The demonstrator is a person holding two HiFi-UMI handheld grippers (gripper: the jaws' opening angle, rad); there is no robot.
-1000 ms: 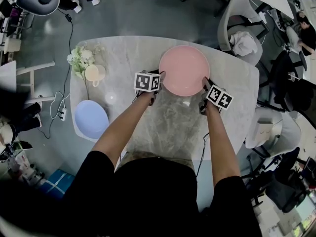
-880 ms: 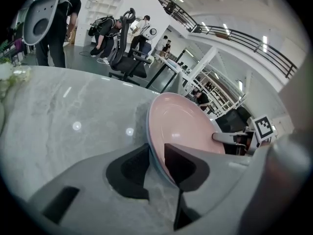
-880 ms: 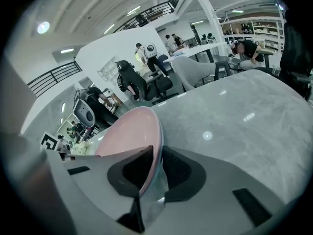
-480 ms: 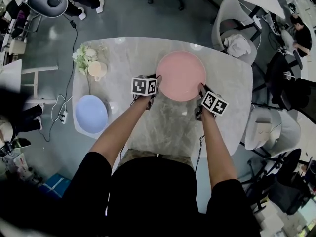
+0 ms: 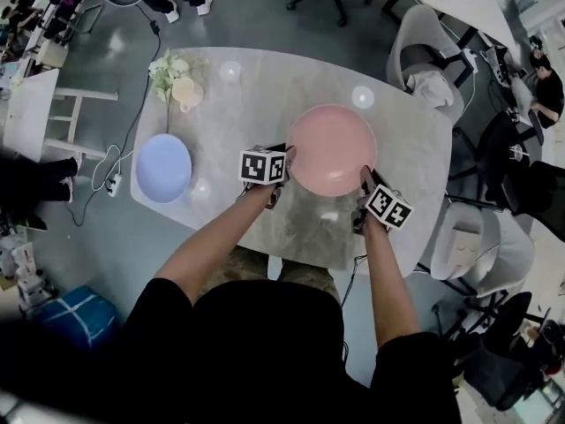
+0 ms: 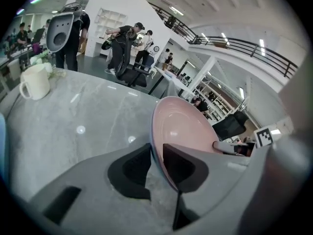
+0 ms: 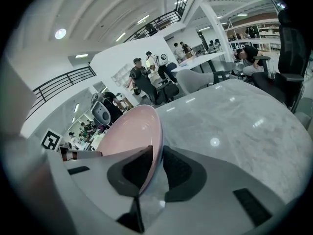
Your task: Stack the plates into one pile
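Note:
A pink plate [image 5: 331, 148] hangs above the grey marble table [image 5: 247, 95], gripped at two opposite edges. My left gripper [image 5: 287, 159] holds its left rim; its jaws have just been closing, and in the left gripper view the pink plate [image 6: 181, 131] has its rim pinched between the left gripper's [image 6: 156, 163] pads. My right gripper [image 5: 365, 180] is shut on the right rim; in the right gripper view the pink plate [image 7: 132, 131] stands edge-on in the right gripper [image 7: 157, 168]. A blue plate [image 5: 163, 168] lies at the table's left edge, apart from both grippers.
A cream mug [image 5: 187, 94] and a bunch of white flowers [image 5: 168, 64] stand at the table's far left. Grey chairs [image 5: 433, 78] flank the right side, and another chair [image 5: 477, 246] sits nearer. Several people stand in the room beyond the table.
Both grippers have carried the pink plate up off the table and toward its near edge. The head view has shifted, so the table sits higher in the picture.

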